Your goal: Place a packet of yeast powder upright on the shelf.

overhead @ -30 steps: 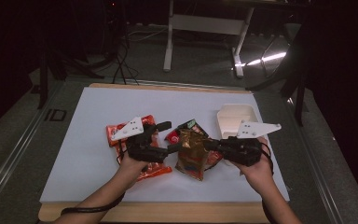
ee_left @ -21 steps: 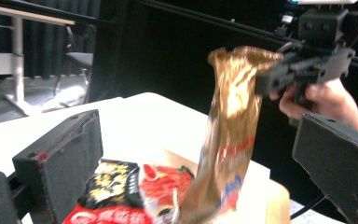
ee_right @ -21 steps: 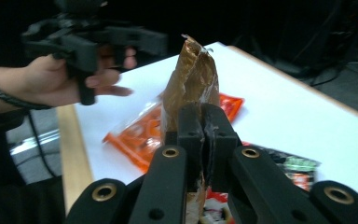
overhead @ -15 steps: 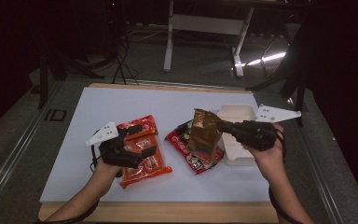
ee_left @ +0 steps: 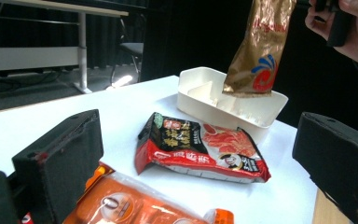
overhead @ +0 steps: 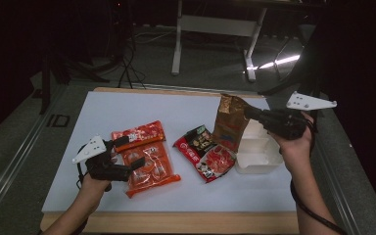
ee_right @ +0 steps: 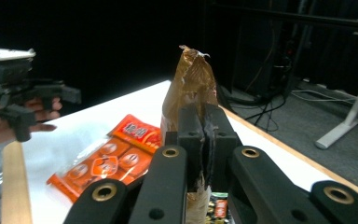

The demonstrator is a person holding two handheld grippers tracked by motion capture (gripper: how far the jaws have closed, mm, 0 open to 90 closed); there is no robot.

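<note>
The right gripper (overhead: 252, 114), jaws clamped on the crinkled brown foil pouch (overhead: 229, 121), has lifted it off the table to hang over the white divided tray (overhead: 260, 155), likely for dropping in. The left gripper (overhead: 127, 154), jaws wide apart and holding nothing, has drawn back over the glossy orange packet (overhead: 147, 166).

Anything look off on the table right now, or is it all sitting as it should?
Nothing spilled or damaged. The brown packet hangs in the right gripper over the white tray, its top edge crumpled where it's pinched. The red and black packet lies askew beside the tray. The left gripper is open above the orange packets.
</note>
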